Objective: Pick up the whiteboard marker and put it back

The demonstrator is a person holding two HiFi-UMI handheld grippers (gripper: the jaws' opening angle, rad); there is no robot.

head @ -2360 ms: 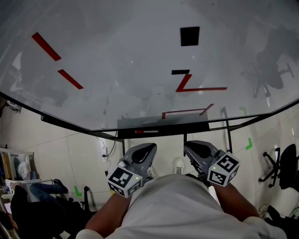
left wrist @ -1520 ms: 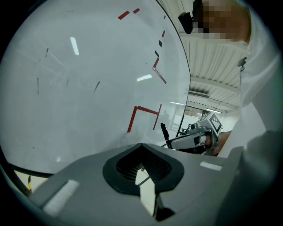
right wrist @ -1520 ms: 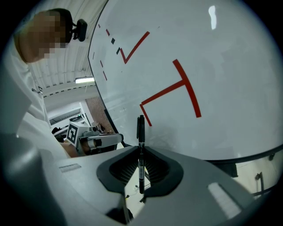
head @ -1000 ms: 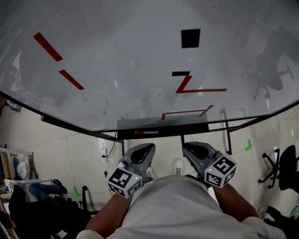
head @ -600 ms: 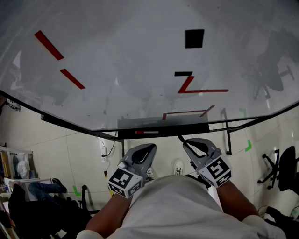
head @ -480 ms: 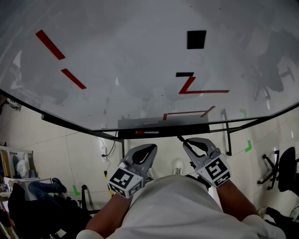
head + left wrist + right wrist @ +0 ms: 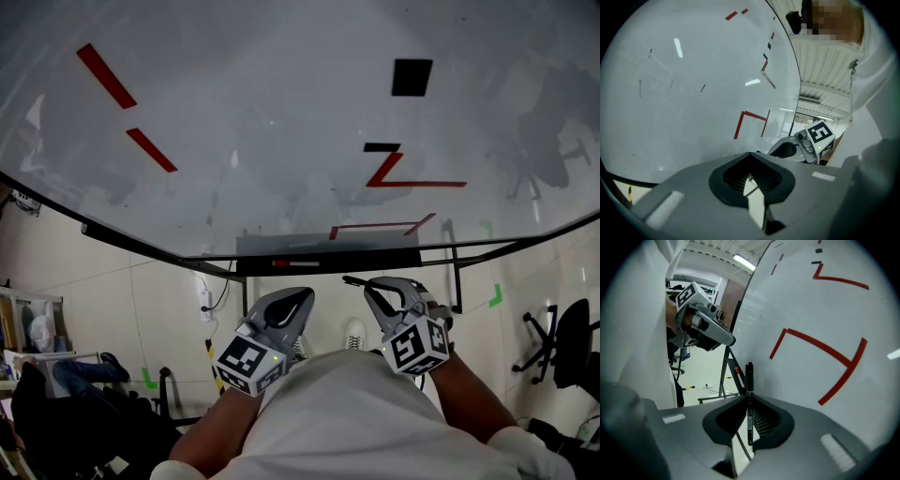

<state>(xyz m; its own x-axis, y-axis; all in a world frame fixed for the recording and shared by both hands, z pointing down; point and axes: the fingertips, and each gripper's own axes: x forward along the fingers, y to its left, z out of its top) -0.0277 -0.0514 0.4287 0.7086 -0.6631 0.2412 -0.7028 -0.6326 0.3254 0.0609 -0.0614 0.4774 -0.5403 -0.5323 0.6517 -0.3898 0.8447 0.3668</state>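
Observation:
A black whiteboard marker (image 7: 749,399) stands clamped between the jaws of my right gripper (image 7: 750,404), its cap end pointing out past the fingertips towards the whiteboard (image 7: 820,310). In the head view the right gripper (image 7: 377,287) sits just below the board's tray (image 7: 375,251), and the marker (image 7: 353,280) pokes out to the left. A red marker (image 7: 292,264) lies in that tray. My left gripper (image 7: 298,302) hangs left of the right one, shut with nothing in it. It also shows in the right gripper view, the left gripper (image 7: 705,329) beside the board.
The whiteboard (image 7: 281,112) carries red strokes and black squares. Its metal stand legs (image 7: 457,272) reach the tiled floor. An office chair (image 7: 567,342) is at the right and dark clutter (image 7: 56,403) at the lower left. My white sleeve (image 7: 876,93) fills the left gripper view's right side.
The right gripper has swung left and turned, so the marker's end now shows pointing left under the tray. The left gripper has stayed still.

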